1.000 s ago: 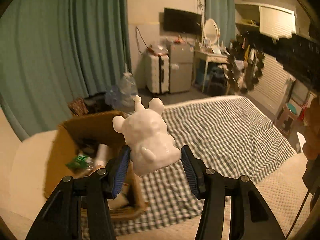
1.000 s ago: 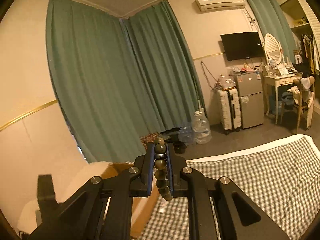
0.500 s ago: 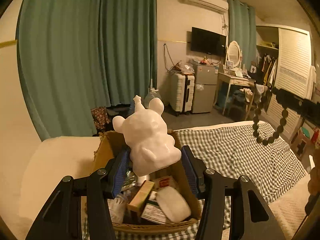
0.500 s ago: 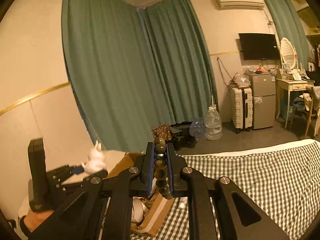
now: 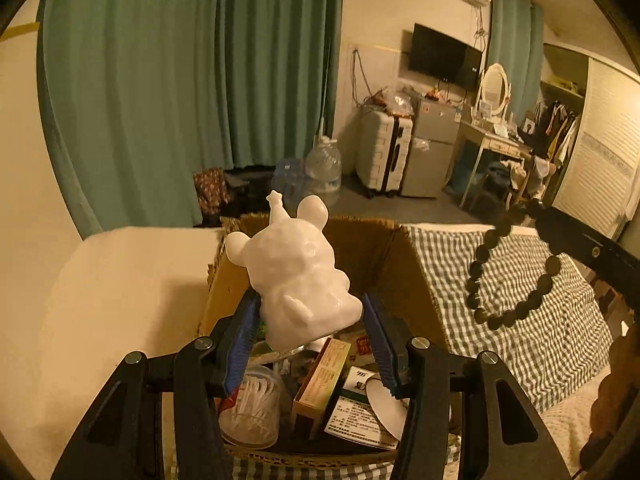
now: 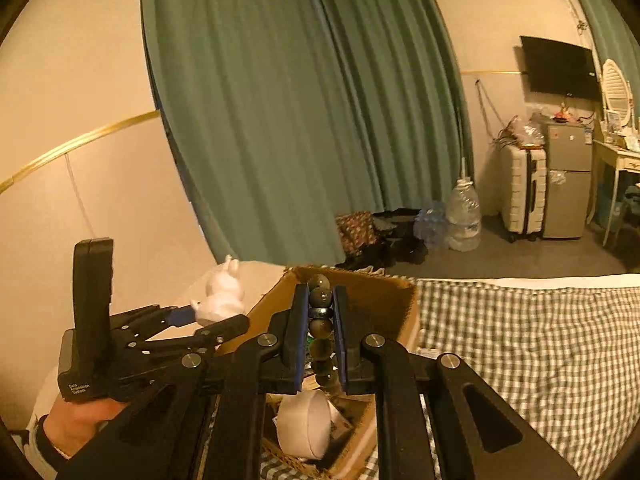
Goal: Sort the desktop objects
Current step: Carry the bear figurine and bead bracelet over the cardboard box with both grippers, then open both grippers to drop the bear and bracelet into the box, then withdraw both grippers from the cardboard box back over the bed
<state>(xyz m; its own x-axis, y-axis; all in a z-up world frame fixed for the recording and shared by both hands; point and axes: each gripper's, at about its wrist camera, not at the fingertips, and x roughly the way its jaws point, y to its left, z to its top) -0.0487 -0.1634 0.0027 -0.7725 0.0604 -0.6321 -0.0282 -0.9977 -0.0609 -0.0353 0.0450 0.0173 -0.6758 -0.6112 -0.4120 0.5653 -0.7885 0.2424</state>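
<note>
figurine (image 5: 298,276) between left gripper (image 5: 308,332) pads, above cardboard box (image 5: 384,248) | bead bracelet (image 5: 508,276) right of box, over checked cloth (image 5: 520,320) | cloth under box

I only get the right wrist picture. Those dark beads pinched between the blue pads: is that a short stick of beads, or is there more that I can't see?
Observer: More. The left wrist view shows the dark round-bead bracelet as a whole closed loop dangling from the right gripper.
Operator: And that small white thing off to my left?
Observer: A glossy white animal figurine with round ears, clamped between the left gripper's blue pads right over the open brown cardboard box.
Operator: What is in the box? I see just a white lump.
Observer: Among other things, a clear round plastic tub of cotton swabs with a long tan carton leaning beside it.
</note>
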